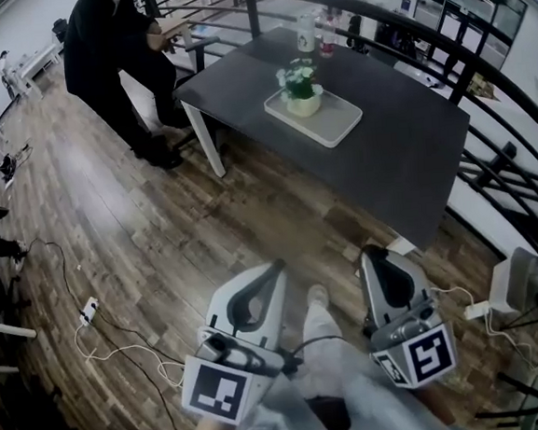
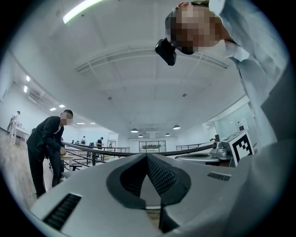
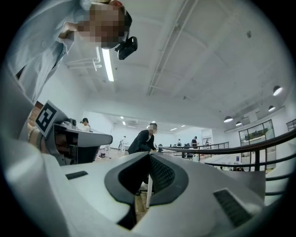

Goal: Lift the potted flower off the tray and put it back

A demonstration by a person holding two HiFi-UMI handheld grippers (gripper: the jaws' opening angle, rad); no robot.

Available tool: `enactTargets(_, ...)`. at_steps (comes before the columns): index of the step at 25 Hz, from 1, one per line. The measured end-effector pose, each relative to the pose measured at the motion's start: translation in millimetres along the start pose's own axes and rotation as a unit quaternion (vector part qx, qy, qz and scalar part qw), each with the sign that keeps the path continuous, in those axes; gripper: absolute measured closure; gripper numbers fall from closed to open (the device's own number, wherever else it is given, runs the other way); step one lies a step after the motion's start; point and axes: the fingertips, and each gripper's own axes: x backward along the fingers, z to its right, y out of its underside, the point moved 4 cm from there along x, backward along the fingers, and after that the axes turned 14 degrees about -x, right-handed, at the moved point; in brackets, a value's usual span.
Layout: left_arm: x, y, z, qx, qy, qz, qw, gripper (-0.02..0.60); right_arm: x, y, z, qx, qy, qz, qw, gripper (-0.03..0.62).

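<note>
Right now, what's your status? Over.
Left gripper, right gripper shut, empty, short of table. Potted flower upright on tray, untouched. Person in black at table's far corner.

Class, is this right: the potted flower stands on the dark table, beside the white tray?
No: the white-flowered plant in a cream pot stands on the white rectangular tray on the dark grey table, not beside it; see the head view.

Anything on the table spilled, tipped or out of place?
Nothing stands out. The potted flower stands upright on the white tray, flat on the dark table. The left gripper and right gripper are shut and empty, short of the table.
</note>
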Motion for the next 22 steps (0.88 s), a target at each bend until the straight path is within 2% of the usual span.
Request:
enactTargets(9, -81.4, 11.9, -33.3, -0.004, -0.021, -0.005, 0.9998, 0.580, -65.8, -6.6, 63.9, 0.006, -0.030, -0.004, 1.000, 0.594)
enactTargets(22, -196.1, 18.0, -73.6, -0.011, -0.051, -0.015, 0.9985, 0.580, -149.8, -27.5, 164.3, -0.004, -0.051, 0.002, 0.999, 0.594)
